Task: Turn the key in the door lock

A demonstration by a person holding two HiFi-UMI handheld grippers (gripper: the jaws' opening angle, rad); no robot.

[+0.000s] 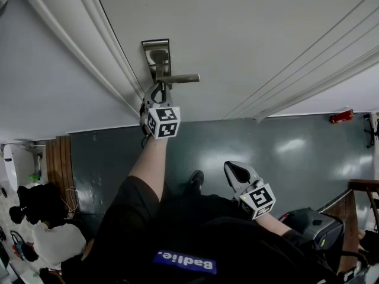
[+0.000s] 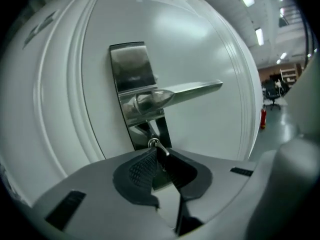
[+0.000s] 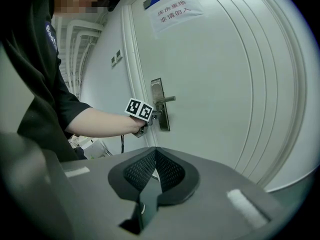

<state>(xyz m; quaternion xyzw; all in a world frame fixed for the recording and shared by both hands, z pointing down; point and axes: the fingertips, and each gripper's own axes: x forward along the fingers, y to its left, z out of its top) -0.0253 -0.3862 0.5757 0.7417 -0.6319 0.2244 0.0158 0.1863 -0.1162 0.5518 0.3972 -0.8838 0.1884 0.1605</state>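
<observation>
Key (image 2: pixel 156 144) sits in the lock plate (image 2: pixel 131 69) below the lever handle (image 2: pixel 192 89), centre of the left gripper view. My left gripper (image 2: pixel 157 152) is clenched on its head. My right gripper (image 3: pixel 155 153) is closed and empty, well apart from the door (image 1: pixel 249 34).

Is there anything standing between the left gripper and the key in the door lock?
Nothing visible does. The left gripper already has its jaws closed on the key, just below the door handle.
</observation>
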